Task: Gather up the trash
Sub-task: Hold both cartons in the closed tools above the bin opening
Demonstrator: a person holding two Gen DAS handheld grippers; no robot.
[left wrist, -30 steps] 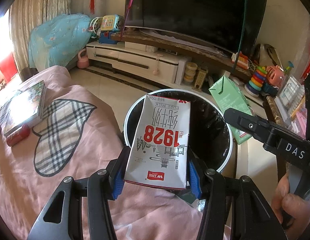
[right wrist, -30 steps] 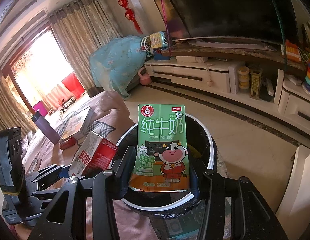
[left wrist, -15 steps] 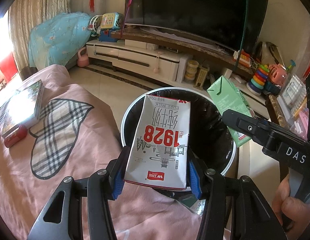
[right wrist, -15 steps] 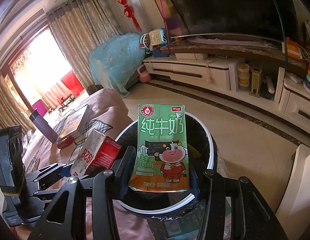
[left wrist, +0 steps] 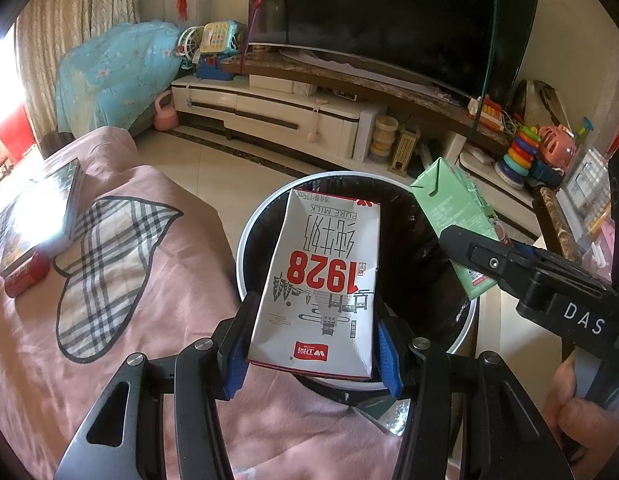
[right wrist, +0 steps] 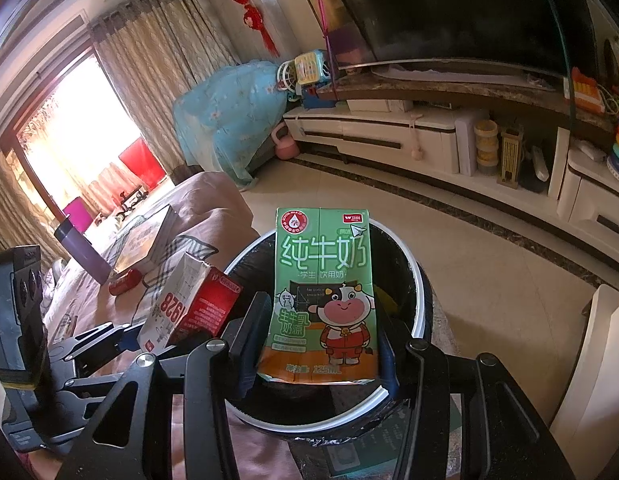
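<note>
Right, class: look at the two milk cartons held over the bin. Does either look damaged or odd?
Yes. The white carton in the left tongs is dented and creased along its sides, and it is held upside down, so its print reads inverted. The green carton looks undamaged and upright over the bin.

A pink blanket (left wrist: 157, 240) with a plaid heart covers the bed on my left. Far left on it lies a book (left wrist: 41, 208), and a small red can (left wrist: 27, 276) rests just beside the book's near edge. A purple bottle (right wrist: 83, 250) stands farther back. On the tiled floor (left wrist: 213, 168) to the right stands the round, black-lined bin (left wrist: 245, 236), close against the bed.
</note>
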